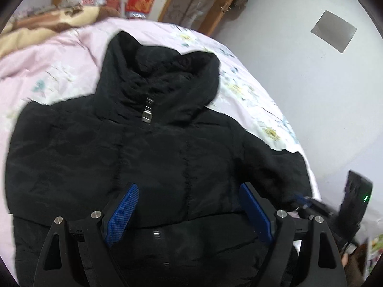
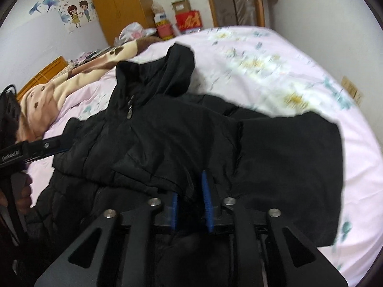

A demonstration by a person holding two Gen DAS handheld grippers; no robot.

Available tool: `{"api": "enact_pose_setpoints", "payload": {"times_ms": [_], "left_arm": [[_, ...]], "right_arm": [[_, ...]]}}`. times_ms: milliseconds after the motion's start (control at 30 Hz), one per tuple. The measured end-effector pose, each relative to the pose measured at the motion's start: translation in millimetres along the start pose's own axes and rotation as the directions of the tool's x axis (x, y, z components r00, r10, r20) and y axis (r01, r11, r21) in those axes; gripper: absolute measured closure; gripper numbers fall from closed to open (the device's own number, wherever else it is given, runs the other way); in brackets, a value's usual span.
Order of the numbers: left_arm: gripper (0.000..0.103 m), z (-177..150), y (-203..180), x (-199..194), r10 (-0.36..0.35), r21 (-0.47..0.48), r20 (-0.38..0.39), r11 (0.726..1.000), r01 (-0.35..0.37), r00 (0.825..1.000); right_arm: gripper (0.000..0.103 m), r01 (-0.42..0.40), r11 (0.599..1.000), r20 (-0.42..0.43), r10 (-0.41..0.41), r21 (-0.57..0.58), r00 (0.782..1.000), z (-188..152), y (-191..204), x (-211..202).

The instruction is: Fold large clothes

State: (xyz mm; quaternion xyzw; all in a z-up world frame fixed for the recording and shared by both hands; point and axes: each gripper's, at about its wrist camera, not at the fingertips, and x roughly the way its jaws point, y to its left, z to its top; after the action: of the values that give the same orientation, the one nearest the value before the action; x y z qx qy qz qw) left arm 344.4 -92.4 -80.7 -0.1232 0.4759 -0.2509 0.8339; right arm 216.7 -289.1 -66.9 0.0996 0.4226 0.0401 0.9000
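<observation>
A black padded hooded jacket (image 1: 143,155) lies front up on the pink bed (image 1: 59,55), zipped, with a metal zip pull (image 1: 147,116) below the hood. My left gripper (image 1: 189,191) hovers open over the jacket's lower front, with nothing between its blue pads. In the right wrist view the jacket (image 2: 179,131) has one side folded over its front, and a flat black part (image 2: 287,167) lies out to the right. My right gripper (image 2: 190,186) sits low on the jacket. Its jaws are narrowly apart, with a fold of black fabric between them and the right pad's (image 2: 205,191) face bare.
A tan and brown blanket (image 2: 59,88) is heaped at the head of the bed. Boxes (image 2: 189,19) and a wooden wardrobe (image 2: 119,4) stand behind the bed. The floral sheet (image 2: 263,59) stretches to the right of the jacket. The left gripper's body (image 2: 36,150) shows at the left edge.
</observation>
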Motion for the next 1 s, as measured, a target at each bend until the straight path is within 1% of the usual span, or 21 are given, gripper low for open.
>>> {"api": "enact_pose_setpoints", "payload": {"times_ms": [67, 100, 133, 200, 233, 300, 367, 433, 467, 500, 533, 567, 633, 700, 767, 800, 833, 867, 900, 967, 1000], "left_arm": [[0.017, 1.3, -5.0, 9.1, -0.015, -0.008, -0.024, 1.000, 0.015, 1.000], [0.017, 1.6, -8.2, 13.2, -0.030, -0.006, -0.030, 1.000, 0.029, 0.999], [0.017, 2.2, -13.3, 20.0, -0.043, -0.006, -0.049, 0.999, 0.043, 0.998], [0.017, 2.7, -22.4, 28.1, -0.046, 0.004, -0.066, 0.999, 0.046, 0.997], [0.017, 4.0, -28.3, 34.6, -0.062, 0.012, -0.084, 0.998, 0.063, 0.995], [0.017, 5.6, -40.8, 49.4, -0.080, 0.028, -0.136, 0.996, 0.085, 0.987], [0.017, 5.1, -55.7, 64.2, -0.079, 0.046, -0.168, 0.995, 0.088, 0.983], [0.017, 3.5, -70.0, 77.8, -0.076, 0.080, -0.189, 0.992, 0.093, 0.979], [0.017, 1.7, -78.7, 88.5, -0.074, 0.094, -0.212, 0.991, 0.096, 0.974], [0.017, -0.6, -84.3, 98.2, -0.056, 0.097, -0.236, 0.992, 0.081, 0.970], [0.017, -2.7, -87.1, 106.1, -0.028, 0.087, -0.252, 0.995, 0.051, 0.967], [0.017, -4.9, -88.6, 110.0, -0.015, 0.074, -0.254, 0.997, 0.035, 0.967], [0.017, -10.0, -93.7, 119.1, -0.006, 0.065, -0.260, 0.998, 0.024, 0.966], [0.017, -14.3, -98.0, 125.0, 0.016, 0.081, -0.262, 0.997, 0.005, 0.965], [0.017, -18.2, -102.8, 133.2, 0.058, 0.103, -0.267, 0.994, -0.031, 0.962], [0.018, -19.3, -104.2, 134.6, 0.061, 0.097, -0.267, 0.995, -0.036, 0.962], [0.021, -20.3, -106.5, 135.8, 0.067, 0.095, -0.262, 0.995, -0.043, 0.963], [0.036, -21.6, -109.5, 136.5, 0.073, 0.101, -0.256, 0.994, -0.049, 0.964], [0.047, -22.6, -112.1, 137.5, 0.066, 0.101, -0.259, 0.994, -0.041, 0.963], [0.080, -23.3, -114.4, 138.0, 0.046, 0.083, -0.264, 0.996, -0.025, 0.963], [0.085, -22.6, -115.6, 136.8, 0.042, 0.079, -0.261, 0.997, -0.022, 0.964]], "right_arm": [[0.073, -0.017, 1.000, -0.018, 0.017, -0.019, 1.000, -3.5, 4.1, 0.0], [0.068, -0.023, 0.999, -0.028, 0.022, -0.025, 0.999, -4.9, 4.7, -1.0], [0.060, -0.037, 0.999, -0.039, 0.035, -0.027, 0.999, -7.8, 3.9, -3.1], [0.052, -0.065, 0.998, -0.043, 0.064, -0.018, 0.997, -12.5, -0.4, -12.1], [0.051, -0.083, 0.996, -0.038, 0.083, -0.015, 0.996, -15.4, -3.6, -18.9], [0.050, -0.098, 0.995, -0.029, 0.097, -0.009, 0.995, -20.8, -10.5, -31.3], [0.050, -0.082, 0.997, -0.019, 0.082, -0.001, 0.996, -26.6, -21.0, -45.6], [0.050, -0.042, 0.999, -0.003, 0.042, 0.005, 0.999, -31.4, -33.9, -58.4], [0.050, -0.013, 1.000, 0.007, 0.013, 0.010, 1.000, -33.6, -41.5, -64.3], [0.050, 0.016, 1.000, 0.012, -0.016, 0.017, 1.000, -35.3, -47.7, -69.0], [0.050, 0.048, 0.998, 0.016, -0.049, 0.030, 0.999, -37.4, -56.7, -73.6], [0.050, 0.062, 0.997, 0.017, -0.063, 0.046, 0.998, -39.1, -65.0, -77.1], [0.050, 0.077, 0.994, 0.027, -0.080, 0.076, 0.996, -42.9, -77.1, -83.2], [0.050, 0.089, 0.992, 0.036, -0.093, 0.088, 0.995, -46.5, -83.9, -86.5], [0.050, 0.100, 0.990, 0.039, -0.104, 0.102, 0.994, -48.3, -89.8, -86.7], [0.050, 0.102, 0.989, 0.038, -0.107, 0.109, 0.994, -49.1, -92.4, -86.0], [0.050, 0.102, 0.988, 0.040, -0.108, 0.116, 0.993, -49.8, -94.7, -85.4], [0.050, 0.103, 0.987, 0.043, -0.109, 0.123, 0.993, -50.0, -96.0, -84.3], [0.050, 0.104, 0.986, 0.044, -0.111, 0.132, 0.993, -49.6, -97.4, -82.6], [0.050, 0.105, 0.983, 0.043, -0.112, 0.153, 0.993, -50.2, -101.0, -80.3], [0.050, 0.104, 0.980, 0.043, -0.113, 0.168, 0.993, -51.0, -102.4, -80.3]]}}
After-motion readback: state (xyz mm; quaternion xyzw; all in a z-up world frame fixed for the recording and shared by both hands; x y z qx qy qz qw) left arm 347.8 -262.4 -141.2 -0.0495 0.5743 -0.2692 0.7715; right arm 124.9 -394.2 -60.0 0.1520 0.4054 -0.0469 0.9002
